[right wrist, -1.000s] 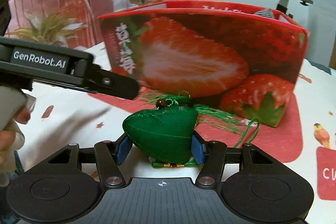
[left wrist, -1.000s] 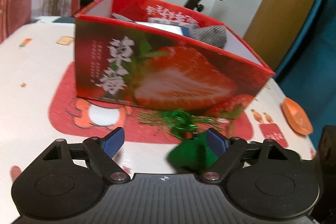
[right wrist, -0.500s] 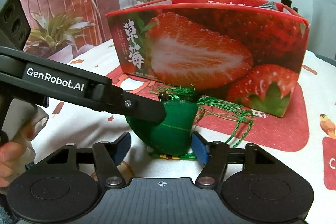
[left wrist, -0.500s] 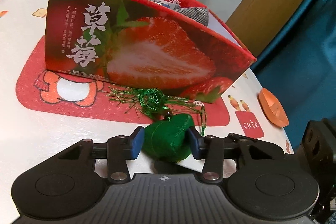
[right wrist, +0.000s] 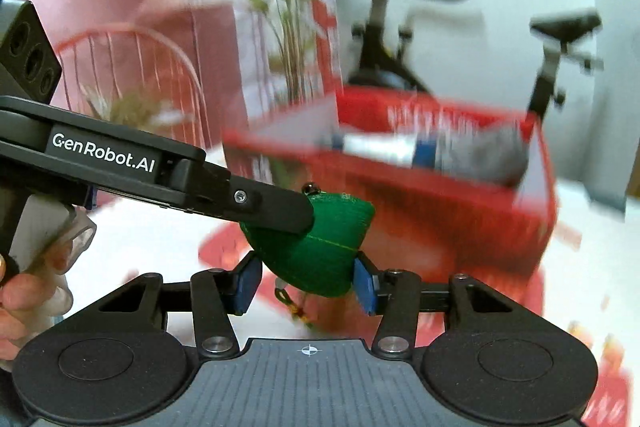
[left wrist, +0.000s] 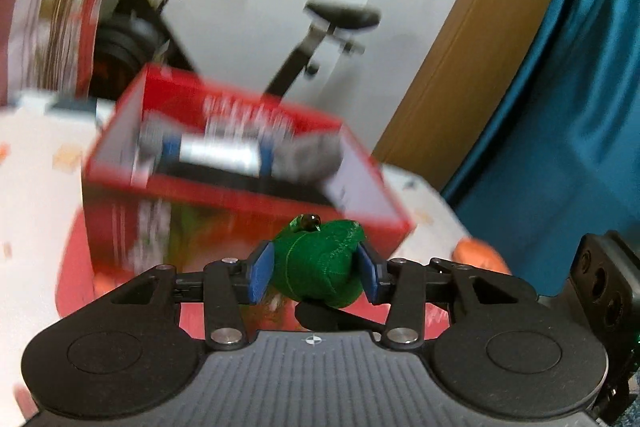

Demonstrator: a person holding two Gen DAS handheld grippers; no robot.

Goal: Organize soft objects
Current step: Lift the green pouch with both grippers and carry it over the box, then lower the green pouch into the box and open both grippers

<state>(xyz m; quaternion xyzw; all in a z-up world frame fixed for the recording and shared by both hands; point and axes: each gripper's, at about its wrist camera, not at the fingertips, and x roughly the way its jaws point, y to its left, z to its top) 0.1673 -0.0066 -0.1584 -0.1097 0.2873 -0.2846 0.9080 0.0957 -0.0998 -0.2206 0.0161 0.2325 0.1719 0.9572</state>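
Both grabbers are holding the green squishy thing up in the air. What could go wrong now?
1. Both the left gripper and right gripper squeeze the green pouch; pulling apart could tear it.
2. Its dangling cord might snag on the red box rim.

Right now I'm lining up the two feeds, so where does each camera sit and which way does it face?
Left wrist: on the left gripper, facing the red box; own fingers clamp the green sachet.
Right wrist: on the right gripper, facing the box; the left gripper and a hand show.
Shared: sachet, box, exercise bike.
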